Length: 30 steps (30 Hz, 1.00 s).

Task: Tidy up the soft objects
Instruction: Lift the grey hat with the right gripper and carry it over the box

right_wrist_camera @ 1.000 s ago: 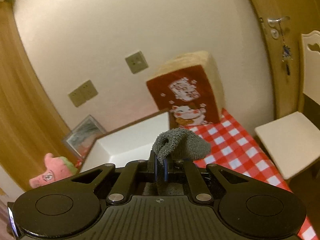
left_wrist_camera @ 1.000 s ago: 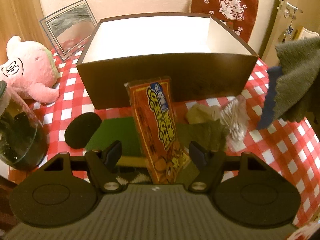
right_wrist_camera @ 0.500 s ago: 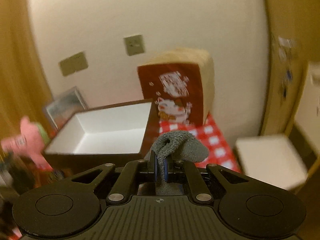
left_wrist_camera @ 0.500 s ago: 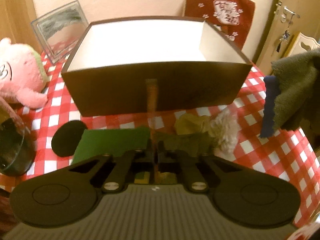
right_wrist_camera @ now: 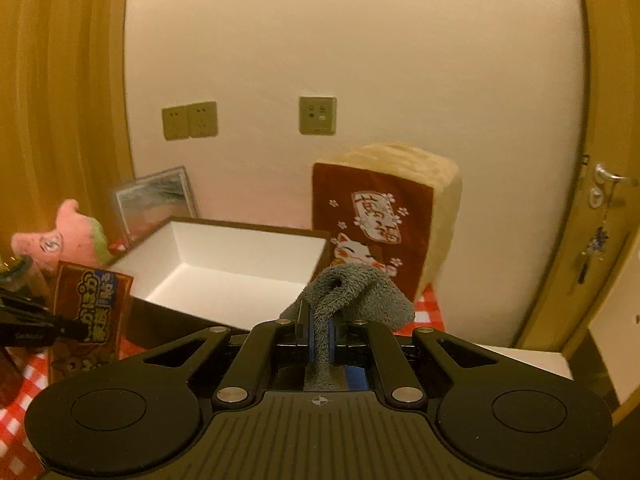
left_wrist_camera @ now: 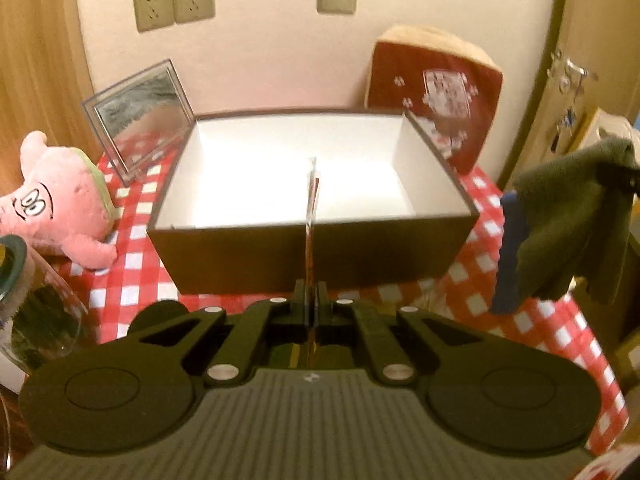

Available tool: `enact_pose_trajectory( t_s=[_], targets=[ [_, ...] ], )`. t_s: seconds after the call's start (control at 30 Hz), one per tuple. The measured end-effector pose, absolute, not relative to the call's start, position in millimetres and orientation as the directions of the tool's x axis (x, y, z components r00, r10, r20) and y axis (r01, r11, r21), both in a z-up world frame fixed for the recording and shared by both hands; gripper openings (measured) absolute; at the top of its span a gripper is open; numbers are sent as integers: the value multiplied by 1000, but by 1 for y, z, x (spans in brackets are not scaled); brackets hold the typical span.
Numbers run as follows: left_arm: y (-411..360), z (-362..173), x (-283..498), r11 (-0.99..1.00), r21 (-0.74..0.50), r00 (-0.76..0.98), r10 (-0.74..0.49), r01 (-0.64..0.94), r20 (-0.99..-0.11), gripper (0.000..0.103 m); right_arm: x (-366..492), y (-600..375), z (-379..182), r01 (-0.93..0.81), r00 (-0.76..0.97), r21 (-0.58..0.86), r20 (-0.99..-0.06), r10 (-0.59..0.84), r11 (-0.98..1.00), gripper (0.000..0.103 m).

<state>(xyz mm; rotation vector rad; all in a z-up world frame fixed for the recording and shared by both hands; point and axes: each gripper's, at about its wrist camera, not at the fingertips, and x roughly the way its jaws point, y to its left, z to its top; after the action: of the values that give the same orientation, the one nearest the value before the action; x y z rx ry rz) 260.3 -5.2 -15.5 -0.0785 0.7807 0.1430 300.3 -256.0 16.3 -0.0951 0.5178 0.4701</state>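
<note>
My left gripper (left_wrist_camera: 310, 294) is shut on an orange snack packet (left_wrist_camera: 311, 216), seen edge-on in the left wrist view and face-on, lifted off the table, in the right wrist view (right_wrist_camera: 94, 312). It hangs in front of the brown box with a white inside (left_wrist_camera: 304, 184), which lies empty. My right gripper (right_wrist_camera: 319, 330) is shut on a grey towel (right_wrist_camera: 352, 296) that folds over its fingertips; the same towel (left_wrist_camera: 568, 216) hangs at the right of the left wrist view, with a blue cloth (left_wrist_camera: 506, 256) beside it.
A pink plush toy (left_wrist_camera: 56, 204) lies left of the box on the red checked tablecloth (left_wrist_camera: 480, 280). A glass jar (left_wrist_camera: 32, 312) stands at the near left, a framed picture (left_wrist_camera: 138, 116) leans behind, and a red cat cushion (left_wrist_camera: 432, 96) stands against the wall.
My left gripper closed on the snack packet and lifted it off the table toward the box. The right gripper rolled level while keeping the towel.
</note>
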Motion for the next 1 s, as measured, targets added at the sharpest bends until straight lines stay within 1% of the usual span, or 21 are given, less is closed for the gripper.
enact_pose_trajectory(
  t_s=[0.2, 0.33, 0.5, 0.6, 0.7, 0.87, 1.0],
  targets=[
    [5, 9, 273, 979, -7, 718, 144, -203, -682, 3, 324, -256, 43, -529, 734, 66, -465, 495, 846, 6],
    [19, 28, 287, 976, -14, 735, 156, -219, -660, 3, 342, -250, 66, -573, 721, 81, -422, 549, 815, 6],
    [33, 51, 311, 977, -7, 761, 160, -211, -628, 3, 364, -233, 95, -611, 720, 87, -352, 598, 787, 6],
    [40, 61, 329, 981, -9, 767, 146, -193, -625, 3, 376, -215, 105, -622, 716, 89, -336, 612, 778, 6],
    [44, 65, 350, 985, -12, 764, 127, -173, -632, 3, 388, -195, 110, -629, 705, 110, -338, 624, 770, 6],
    [51, 68, 386, 991, -11, 754, 95, -135, -650, 3, 411, -156, 105, -625, 671, 163, -388, 632, 764, 6],
    [56, 63, 413, 994, -10, 734, 77, -113, -674, 3, 427, -125, 96, -614, 659, 171, -427, 620, 771, 6]
  ],
)
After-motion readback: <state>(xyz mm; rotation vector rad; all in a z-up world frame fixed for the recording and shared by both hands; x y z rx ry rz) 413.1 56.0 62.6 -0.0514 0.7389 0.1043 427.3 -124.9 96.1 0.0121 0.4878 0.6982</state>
